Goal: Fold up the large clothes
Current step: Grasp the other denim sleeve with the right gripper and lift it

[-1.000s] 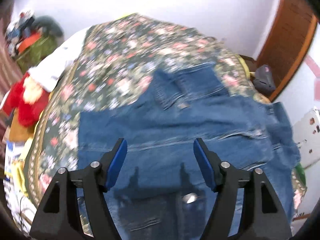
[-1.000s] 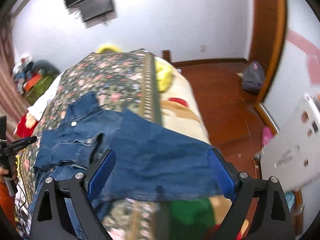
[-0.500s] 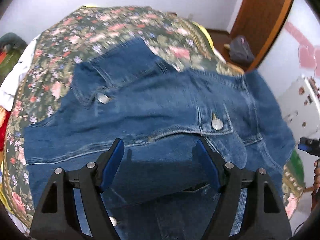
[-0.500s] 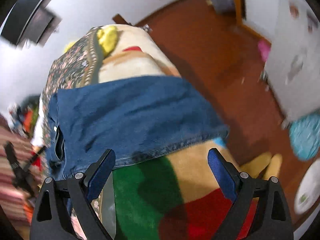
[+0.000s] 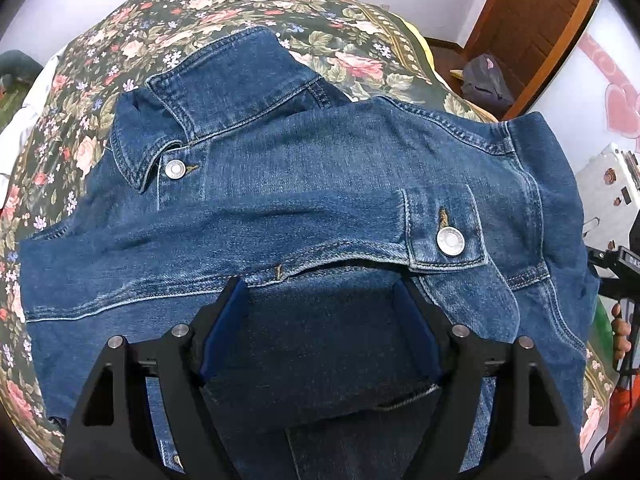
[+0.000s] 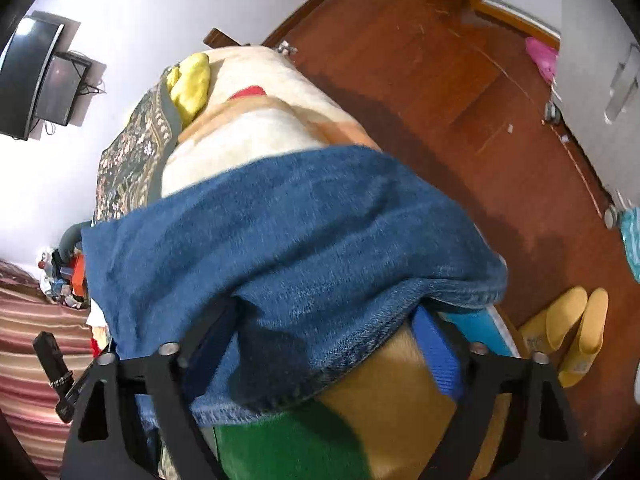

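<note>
Both your grippers have dropped onto the denim jacket [image 5: 320,184]. Your left gripper [image 5: 320,344], bottom centre of its view, stands open astride a dark fold, pads not yet pressing. Your right gripper [image 6: 320,356] is closing with the jacket's hem [image 6: 360,344] between its jaws. Pinch too deep there and you may catch the blanket [image 6: 384,400] underneath. Thick, stiff denim, sleeve [image 5: 224,236] folded across the chest, lies spread over the floral bedspread [image 5: 352,60].

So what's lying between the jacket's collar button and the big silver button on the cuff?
Only denim: in the left wrist view, the jacket chest and a sleeve folded across it fill the stretch from collar button to cuff button.
</note>
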Action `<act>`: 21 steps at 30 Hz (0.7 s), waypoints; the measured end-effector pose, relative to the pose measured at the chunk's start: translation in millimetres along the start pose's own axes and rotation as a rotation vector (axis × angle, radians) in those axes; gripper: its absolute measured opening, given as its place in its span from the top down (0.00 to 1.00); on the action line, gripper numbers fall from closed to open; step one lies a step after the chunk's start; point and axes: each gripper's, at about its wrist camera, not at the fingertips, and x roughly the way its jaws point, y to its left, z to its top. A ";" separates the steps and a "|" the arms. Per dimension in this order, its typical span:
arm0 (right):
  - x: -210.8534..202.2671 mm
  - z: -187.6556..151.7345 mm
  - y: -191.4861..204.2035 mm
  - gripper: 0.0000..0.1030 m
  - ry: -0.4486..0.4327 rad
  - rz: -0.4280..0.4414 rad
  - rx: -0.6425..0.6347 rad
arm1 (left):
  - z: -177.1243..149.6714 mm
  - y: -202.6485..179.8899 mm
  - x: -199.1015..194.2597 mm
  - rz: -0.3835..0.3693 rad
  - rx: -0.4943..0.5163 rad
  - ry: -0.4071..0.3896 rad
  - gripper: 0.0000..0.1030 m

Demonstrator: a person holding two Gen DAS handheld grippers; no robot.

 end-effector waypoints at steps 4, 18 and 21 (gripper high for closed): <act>-1.1 9.6 10.8 0.66 -0.037 -0.015 -0.008 | -0.1 -1.2 -1.7 0.016 0.003 -0.006 0.27; -91.9 5.8 152.6 0.91 -0.317 0.062 -0.340 | -2.9 20.5 -90.8 0.028 -0.020 -0.225 0.27; -102.0 -5.1 204.6 0.91 -0.360 0.098 -0.437 | -5.8 34.8 -110.3 0.021 -0.045 -0.270 0.27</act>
